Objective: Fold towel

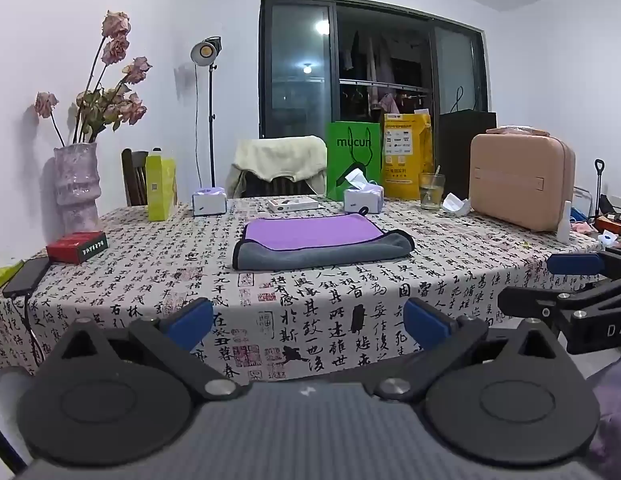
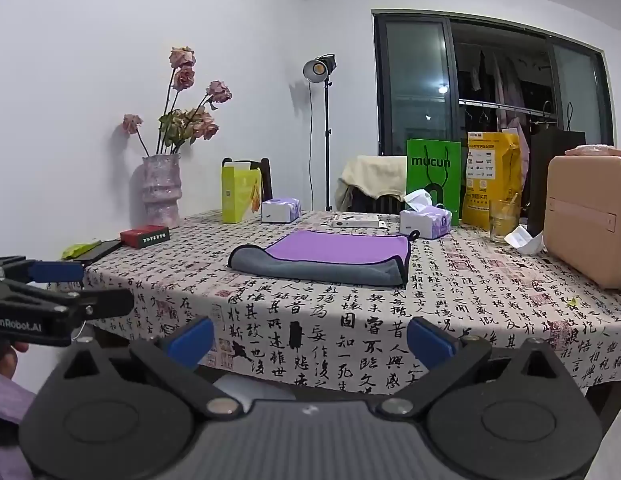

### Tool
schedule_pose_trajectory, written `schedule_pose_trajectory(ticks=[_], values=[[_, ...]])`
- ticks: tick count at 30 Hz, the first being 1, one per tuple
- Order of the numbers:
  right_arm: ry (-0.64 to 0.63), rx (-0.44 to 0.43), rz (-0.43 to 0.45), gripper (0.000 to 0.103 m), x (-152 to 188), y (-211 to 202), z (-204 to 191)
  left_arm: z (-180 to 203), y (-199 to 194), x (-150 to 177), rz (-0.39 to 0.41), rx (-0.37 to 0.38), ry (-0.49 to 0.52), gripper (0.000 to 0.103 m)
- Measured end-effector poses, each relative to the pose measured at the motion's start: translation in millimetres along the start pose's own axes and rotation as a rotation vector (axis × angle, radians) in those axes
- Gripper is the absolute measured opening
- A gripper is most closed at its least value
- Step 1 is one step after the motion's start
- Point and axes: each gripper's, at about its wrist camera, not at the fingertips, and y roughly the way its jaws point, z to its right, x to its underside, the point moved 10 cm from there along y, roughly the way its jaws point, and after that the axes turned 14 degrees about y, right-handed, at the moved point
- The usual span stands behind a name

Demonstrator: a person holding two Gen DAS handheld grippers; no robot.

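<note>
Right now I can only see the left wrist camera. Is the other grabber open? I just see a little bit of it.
Observer: Yes. The right gripper is open, with its blue fingers wide apart and nothing between them.
Operator: Is it touching the towel?
Observer: No. The towel lies farther back on the table, and the right gripper is short of the near edge.
Operator: What does my grabber look like from there?
Observer: The left gripper shows side-on, with "GenRobot.AI" printed on its body.
</note>
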Motion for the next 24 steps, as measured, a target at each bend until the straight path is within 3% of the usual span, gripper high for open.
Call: schedule_pose_trajectory(ticks=[24], values=[[0.007, -0.007, -0.001, 0.103, 2.0, -0.1, -1.6, -0.9, -4.5, -2.4, 0.028, -0.015, 0.011, 0.103]])
